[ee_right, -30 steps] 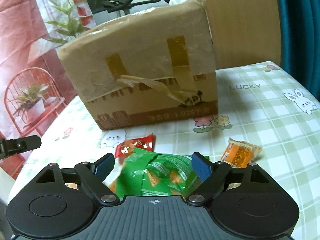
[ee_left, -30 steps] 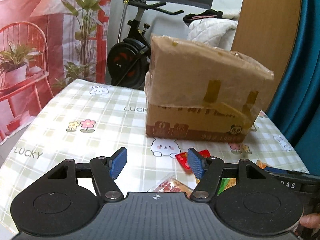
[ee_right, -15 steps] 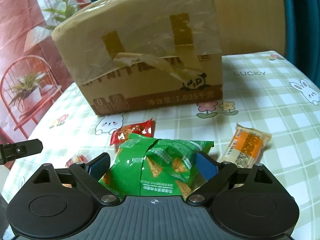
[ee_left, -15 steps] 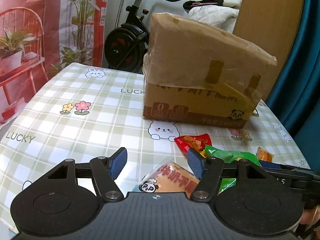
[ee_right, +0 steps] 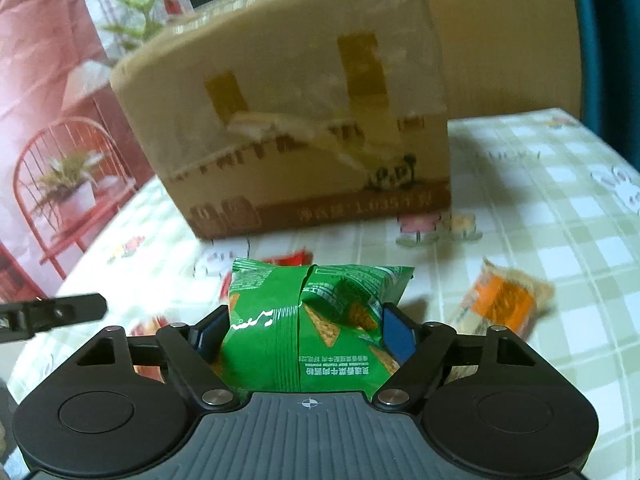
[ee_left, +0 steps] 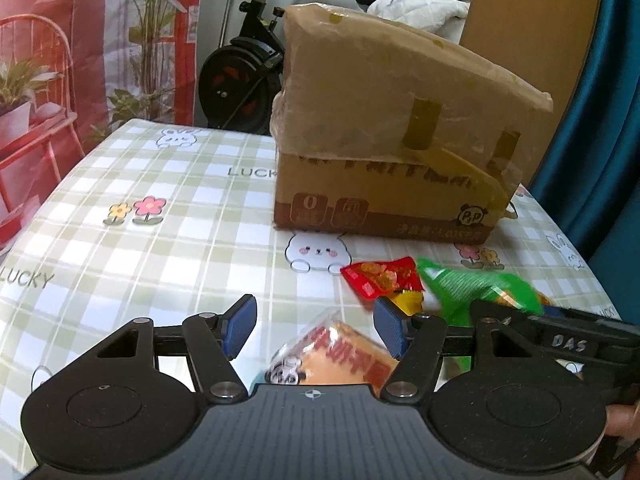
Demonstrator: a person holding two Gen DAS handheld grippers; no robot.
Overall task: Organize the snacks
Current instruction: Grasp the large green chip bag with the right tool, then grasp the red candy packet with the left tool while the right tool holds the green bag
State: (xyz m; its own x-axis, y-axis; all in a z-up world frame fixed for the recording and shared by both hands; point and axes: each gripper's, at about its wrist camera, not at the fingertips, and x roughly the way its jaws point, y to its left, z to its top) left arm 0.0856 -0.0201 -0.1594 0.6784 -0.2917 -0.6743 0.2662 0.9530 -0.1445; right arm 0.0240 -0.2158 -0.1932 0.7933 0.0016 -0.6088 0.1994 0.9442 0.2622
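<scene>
Right tool (ee_right: pixel 304 330) — newly around green bag (ee_right: pixel 312 320)

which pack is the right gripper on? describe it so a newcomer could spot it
Start at the taped cardboard box on the checked tablecloth; the snacks lie just in front of it. The green chip bag sits between the right gripper pads, which have just been closing on it. It is the only green pack, printed with triangular chips, unlike the red packet and orange bar.

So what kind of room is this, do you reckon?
Most likely a room in someone's home. An exercise bike stands behind the table, which has a checked cartoon bunny cloth, a teal curtain hangs on the right, and a worn cardboard box sits among snack packets.
</scene>
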